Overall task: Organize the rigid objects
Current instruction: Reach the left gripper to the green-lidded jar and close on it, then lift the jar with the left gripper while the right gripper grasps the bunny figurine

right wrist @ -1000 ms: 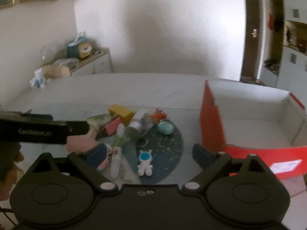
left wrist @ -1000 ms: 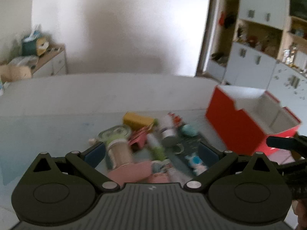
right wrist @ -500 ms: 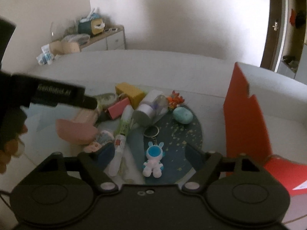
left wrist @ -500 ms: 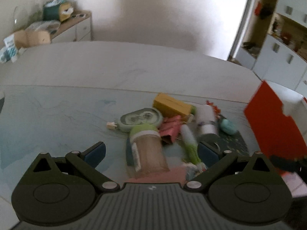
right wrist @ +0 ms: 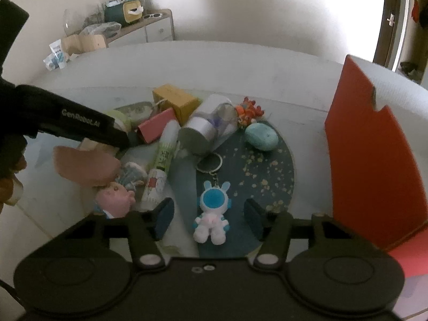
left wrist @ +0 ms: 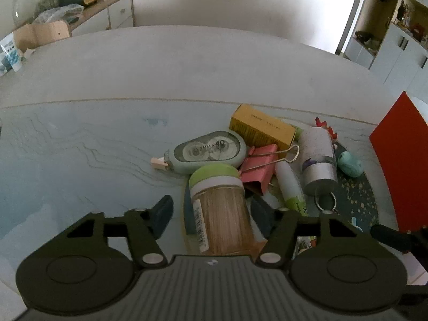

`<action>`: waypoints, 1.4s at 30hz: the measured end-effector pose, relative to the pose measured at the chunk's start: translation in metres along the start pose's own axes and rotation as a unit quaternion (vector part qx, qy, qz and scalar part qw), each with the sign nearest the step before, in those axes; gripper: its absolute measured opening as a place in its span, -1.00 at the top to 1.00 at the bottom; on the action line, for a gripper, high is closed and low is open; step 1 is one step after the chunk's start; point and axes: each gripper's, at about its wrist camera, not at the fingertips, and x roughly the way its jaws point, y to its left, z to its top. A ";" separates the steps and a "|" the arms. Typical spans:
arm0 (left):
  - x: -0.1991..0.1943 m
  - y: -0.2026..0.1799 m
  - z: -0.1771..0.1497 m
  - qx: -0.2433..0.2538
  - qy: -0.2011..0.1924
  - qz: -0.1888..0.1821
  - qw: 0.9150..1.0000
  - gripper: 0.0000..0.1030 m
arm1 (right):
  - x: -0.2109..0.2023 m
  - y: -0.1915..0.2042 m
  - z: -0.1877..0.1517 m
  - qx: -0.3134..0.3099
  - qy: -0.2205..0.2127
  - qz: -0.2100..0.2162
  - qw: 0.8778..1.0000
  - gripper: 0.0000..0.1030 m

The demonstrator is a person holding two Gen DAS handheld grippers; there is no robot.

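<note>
Left tongs (left wrist: 212,214) agape astride toothpick jar (left wrist: 222,208) | right tongs (right wrist: 208,218) agape astride astronaut keychain (right wrist: 212,214)

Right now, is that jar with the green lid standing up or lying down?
Lying down. The jar rests on its side between the open left gripper fingers, green lid pointing away toward the tape dispenser.

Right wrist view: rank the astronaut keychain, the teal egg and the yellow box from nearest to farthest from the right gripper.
1. Astronaut keychain: between the open fingers of the right gripper, on the dark mat.
2. Teal egg: farther ahead, slightly right, on the mat's far part.
3. Yellow box: farthest, at the back of the pile, left of centre.
</note>
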 end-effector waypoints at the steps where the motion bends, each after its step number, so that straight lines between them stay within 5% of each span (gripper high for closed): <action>1: 0.001 0.000 0.000 0.000 0.001 0.000 1.000 -0.18 | 0.002 0.000 -0.001 0.001 0.003 0.000 1.000 -0.05; 11: 0.002 -0.004 0.002 0.004 0.004 -0.012 1.000 0.08 | 0.001 0.000 0.004 0.006 0.005 -0.007 1.000 0.47; 35: -0.058 0.001 0.007 0.017 -0.033 -0.033 0.999 0.10 | -0.091 0.004 0.018 0.040 -0.071 -0.036 0.996 0.48; 42: -0.094 -0.009 0.009 0.038 -0.043 -0.075 0.996 0.10 | -0.126 -0.006 0.025 0.065 -0.083 -0.050 0.993 0.48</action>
